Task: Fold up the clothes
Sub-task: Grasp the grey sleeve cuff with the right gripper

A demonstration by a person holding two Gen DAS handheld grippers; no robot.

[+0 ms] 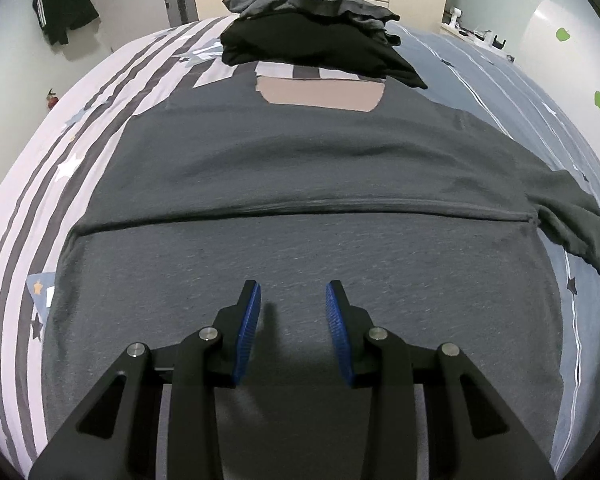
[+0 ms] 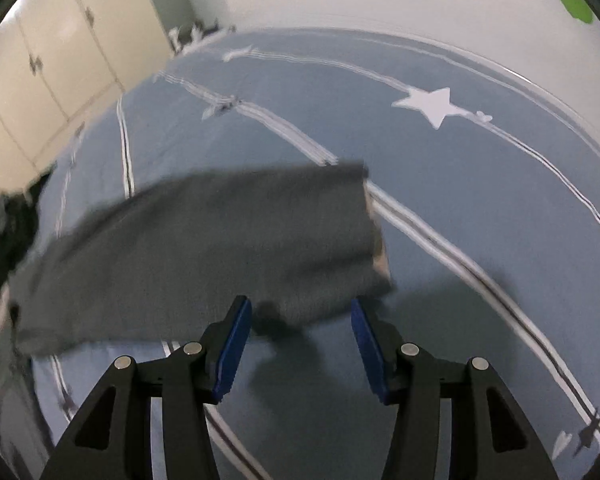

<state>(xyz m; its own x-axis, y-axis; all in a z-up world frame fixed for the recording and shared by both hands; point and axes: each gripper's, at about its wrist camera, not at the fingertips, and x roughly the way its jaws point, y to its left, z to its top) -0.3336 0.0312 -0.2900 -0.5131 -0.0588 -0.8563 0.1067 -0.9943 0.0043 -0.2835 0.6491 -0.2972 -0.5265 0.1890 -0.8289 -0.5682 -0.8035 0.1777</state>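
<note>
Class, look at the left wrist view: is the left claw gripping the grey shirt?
No. The left claw hangs open above the grey shirt, with nothing between its blue pads.

A bed (image 1: pixel 100 128) carries it all, its cover pale with grey stripes and stars on one side, blue with thin lines on the other. A dark grey shirt (image 1: pixel 300 168) lies spread flat across it, one sleeve (image 2: pixel 204 240) out on the blue. A pile (image 1: pixel 312 28) of dark clothes sits at the far end
</note>
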